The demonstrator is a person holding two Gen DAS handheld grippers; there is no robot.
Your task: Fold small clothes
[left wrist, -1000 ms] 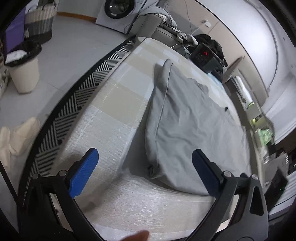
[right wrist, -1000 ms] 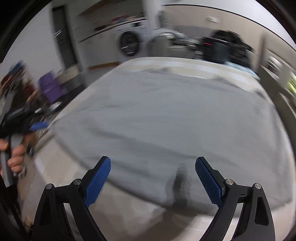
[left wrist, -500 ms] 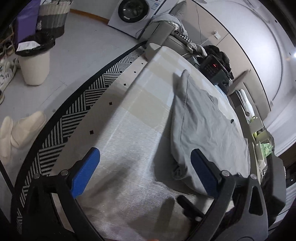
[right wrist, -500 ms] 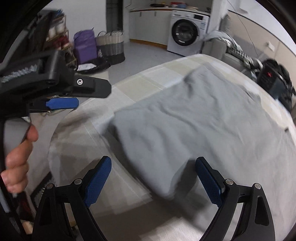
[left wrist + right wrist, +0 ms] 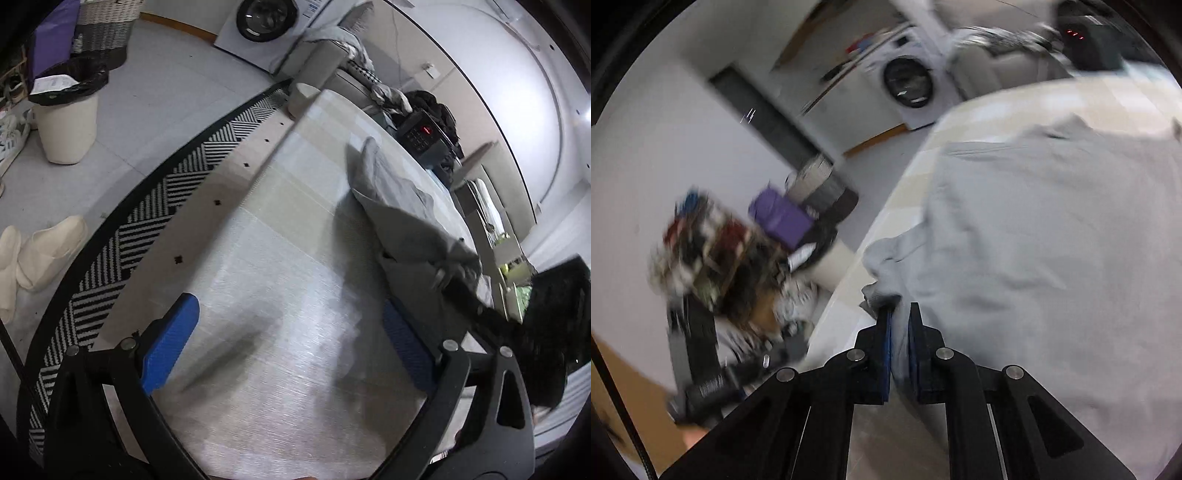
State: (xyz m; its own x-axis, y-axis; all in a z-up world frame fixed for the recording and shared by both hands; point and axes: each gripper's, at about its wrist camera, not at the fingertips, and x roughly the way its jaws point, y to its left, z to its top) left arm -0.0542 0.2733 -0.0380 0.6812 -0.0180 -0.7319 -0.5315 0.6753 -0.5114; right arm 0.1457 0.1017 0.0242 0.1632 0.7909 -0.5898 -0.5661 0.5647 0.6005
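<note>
soft, light grey cotton garment (image 5: 1034, 229): limp, take corners | right gripper (image 5: 899, 321) just clamped its bunched corner | left gripper (image 5: 291, 336) spread, empty

Grey garment (image 5: 402, 214) on a beige-and-white checked cloth (image 5: 280, 266); black-and-white zigzag rug (image 5: 147, 206); blue pads (image 5: 170, 347).

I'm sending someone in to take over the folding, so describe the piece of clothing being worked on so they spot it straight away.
Find the big table with the pale checked cover, beside the black-and-white zigzag rug. On it lies one plain light grey garment, rumpled. Its near corner is pinched in the right gripper, whose blue pads have just closed on it; no other cloth lies on the table.
</note>
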